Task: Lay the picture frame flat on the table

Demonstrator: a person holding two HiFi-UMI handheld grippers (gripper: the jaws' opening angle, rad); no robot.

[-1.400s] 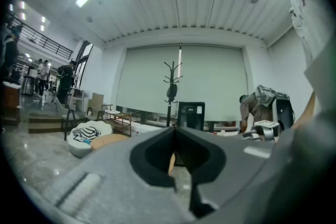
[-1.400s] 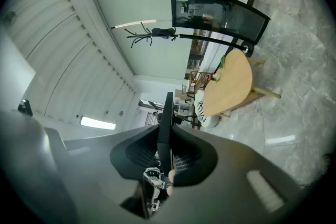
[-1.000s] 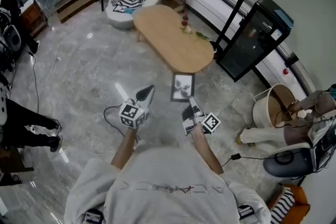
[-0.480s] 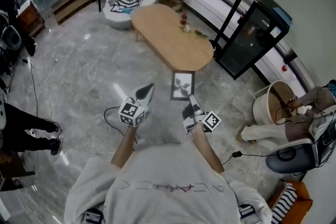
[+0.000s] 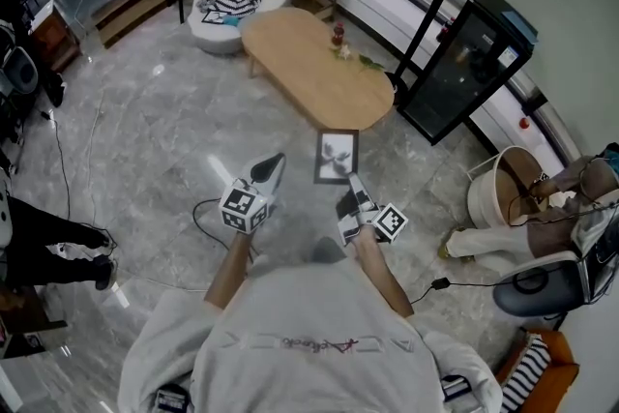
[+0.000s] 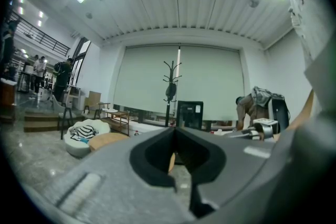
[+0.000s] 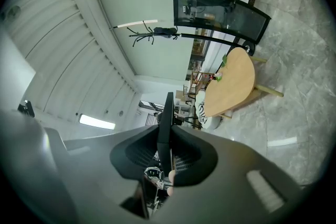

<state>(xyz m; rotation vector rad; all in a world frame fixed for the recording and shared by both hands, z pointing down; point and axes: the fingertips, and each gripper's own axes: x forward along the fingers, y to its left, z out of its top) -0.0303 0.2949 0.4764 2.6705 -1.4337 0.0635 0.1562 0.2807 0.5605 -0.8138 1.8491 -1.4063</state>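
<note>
In the head view the picture frame [image 5: 337,157], dark-edged with a pale print, hangs above the grey floor just short of the oval wooden table [image 5: 314,68]. My right gripper [image 5: 350,185] is shut on the frame's near edge. In the right gripper view the frame [image 7: 166,107] shows edge-on as a thin dark strip pinched between the jaws of my right gripper [image 7: 167,131], with the table [image 7: 236,81] beyond it. My left gripper [image 5: 269,173] is off to the frame's left, apart from it. In the left gripper view my left gripper [image 6: 175,131] has its jaws together with nothing between them.
A black cabinet [image 5: 464,73] and a coat stand [image 5: 435,5] stand right of the table. A white pouf with a striped cloth [image 5: 237,5] sits at its far end. A pale basket [image 5: 503,193] and a bent-over person [image 5: 571,198] are on the right. A cable [image 5: 205,208] lies on the floor.
</note>
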